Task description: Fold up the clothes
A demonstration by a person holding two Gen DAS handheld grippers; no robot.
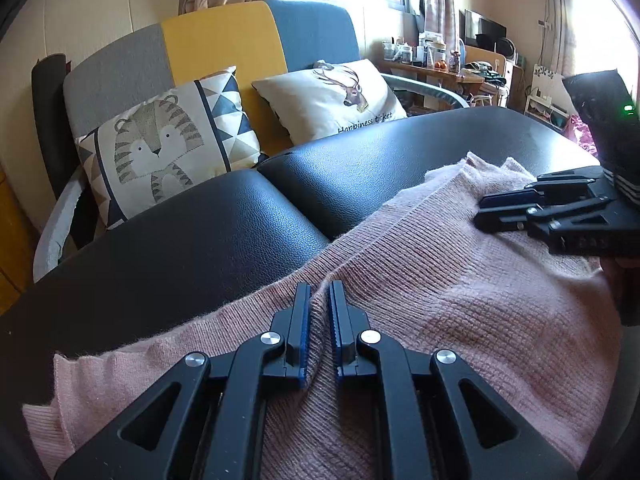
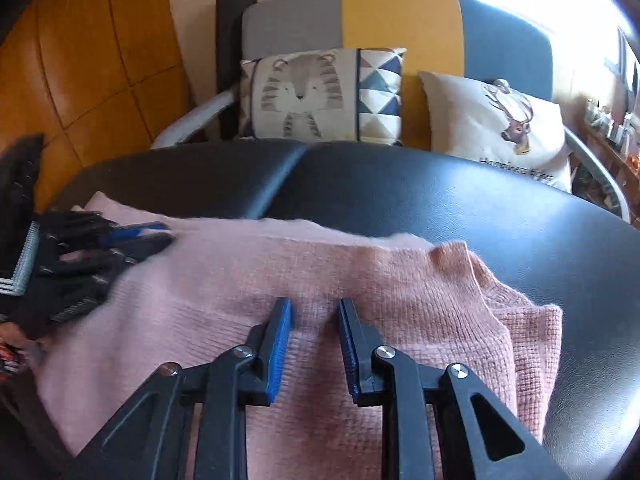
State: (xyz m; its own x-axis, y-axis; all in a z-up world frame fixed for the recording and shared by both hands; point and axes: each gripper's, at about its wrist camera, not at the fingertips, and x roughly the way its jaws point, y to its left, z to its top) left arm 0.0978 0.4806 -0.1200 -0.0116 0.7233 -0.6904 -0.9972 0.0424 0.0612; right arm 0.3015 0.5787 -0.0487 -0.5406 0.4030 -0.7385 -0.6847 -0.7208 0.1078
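While the pink knit sweater [image 1: 460, 300] lies spread across the black padded desk [image 1: 200, 232], the left hand-held gripper [image 1: 319, 296] rests on it with its blue-padded jaws nearly together, pinching a raised ridge of the knit between them. The right hand-held gripper [image 2: 314, 312] sits further along the same garment, its jaws parted with the fabric lying flat beneath the gap and neither pad pressing on it. The sweater's folded end bunches just right of that gripper, near the desk's edge. Behind the desk stands a grey, yellow and blue sofa [image 1: 220, 36] carrying a tiger cushion [image 1: 160, 140] and a deer cushion [image 1: 332, 96].
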